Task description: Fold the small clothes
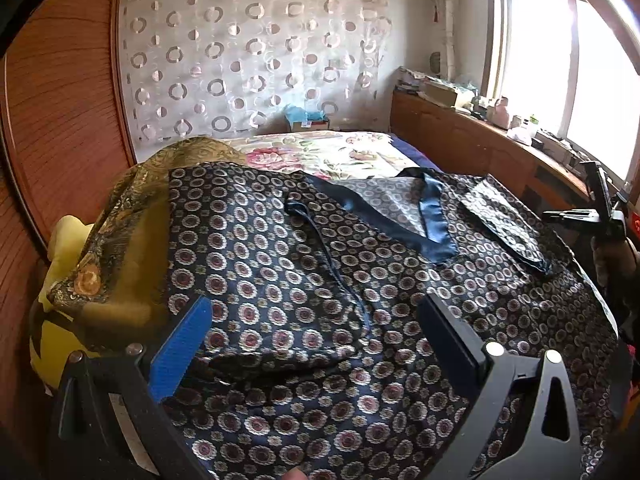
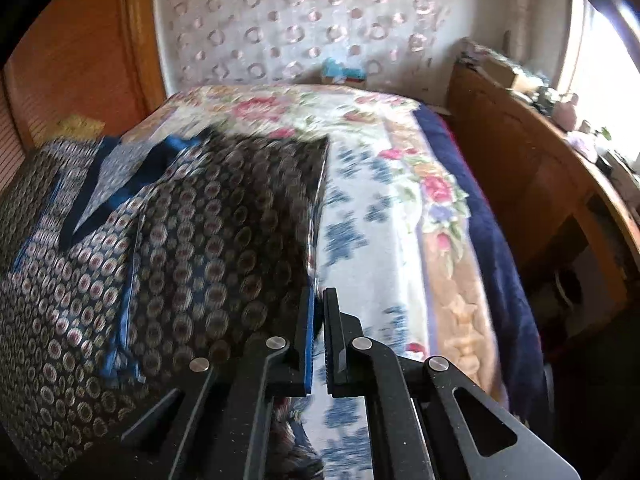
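While the patterned shirt (image 1: pixel 304 280) lies spread on the flowered bedspread (image 2: pixel 384 184), the left gripper (image 1: pixel 316 336) hovers above it, jaws wide apart. The right gripper (image 2: pixel 318 312) has its jaws pinched together on the shirt's right edge.

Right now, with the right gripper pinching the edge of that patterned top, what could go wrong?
The right gripper seems to grip only the thin edge of the patterned top, so the smooth-looking fabric may slip out mid-fold. The left gripper is open, holding nothing, so the garment could drag across the floral bedspread. Its loose blue tie may get folded inside.
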The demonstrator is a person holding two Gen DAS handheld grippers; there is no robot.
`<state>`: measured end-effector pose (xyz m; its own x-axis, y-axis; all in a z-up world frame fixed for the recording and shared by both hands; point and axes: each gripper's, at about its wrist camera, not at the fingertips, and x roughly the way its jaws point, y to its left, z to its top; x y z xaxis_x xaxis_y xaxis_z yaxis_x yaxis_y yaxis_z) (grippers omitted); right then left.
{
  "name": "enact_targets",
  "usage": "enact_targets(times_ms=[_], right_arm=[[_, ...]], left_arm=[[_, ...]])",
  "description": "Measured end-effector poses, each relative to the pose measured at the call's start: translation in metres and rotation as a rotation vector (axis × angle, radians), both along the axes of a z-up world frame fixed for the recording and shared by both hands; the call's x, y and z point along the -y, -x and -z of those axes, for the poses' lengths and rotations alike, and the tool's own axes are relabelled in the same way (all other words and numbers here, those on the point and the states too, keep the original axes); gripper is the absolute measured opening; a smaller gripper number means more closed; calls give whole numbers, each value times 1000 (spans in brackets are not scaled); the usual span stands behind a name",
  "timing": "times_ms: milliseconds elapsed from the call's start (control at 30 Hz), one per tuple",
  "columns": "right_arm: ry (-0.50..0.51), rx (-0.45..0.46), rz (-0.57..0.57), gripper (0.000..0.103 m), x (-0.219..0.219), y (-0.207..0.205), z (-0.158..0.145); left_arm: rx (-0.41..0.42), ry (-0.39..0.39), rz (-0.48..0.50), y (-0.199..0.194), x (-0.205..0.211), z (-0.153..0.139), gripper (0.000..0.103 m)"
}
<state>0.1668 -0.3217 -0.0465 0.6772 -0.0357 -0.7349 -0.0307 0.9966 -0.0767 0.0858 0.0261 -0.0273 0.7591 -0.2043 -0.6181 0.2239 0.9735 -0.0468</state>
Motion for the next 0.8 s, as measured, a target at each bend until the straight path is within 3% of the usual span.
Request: enact_targets(times_ms=[33,100,133,333,500,800], right_arm=[[-8,5,13,8,3,-1,-1],[-44,-3,23,32,8,-6,-1],[-57,-8,24,35,9,-9,-1],[-86,-21,-31,37,1,-30,7],[-40,-67,-62,37,-6,-40,18],[-45,-46,-66,38,2,-44,21]], left_arm=[[0,1,-4,-2,-2,0,103],[0,9,-17,-7,-9,-1,103],[0,10,-24,-9,-13,-1,103],[8,-33,-72,-25,-36,-5,101],[-14,-7,-73,-40,-62,-7,80],[-55,-8,-106,-68,-81,-4,64]])
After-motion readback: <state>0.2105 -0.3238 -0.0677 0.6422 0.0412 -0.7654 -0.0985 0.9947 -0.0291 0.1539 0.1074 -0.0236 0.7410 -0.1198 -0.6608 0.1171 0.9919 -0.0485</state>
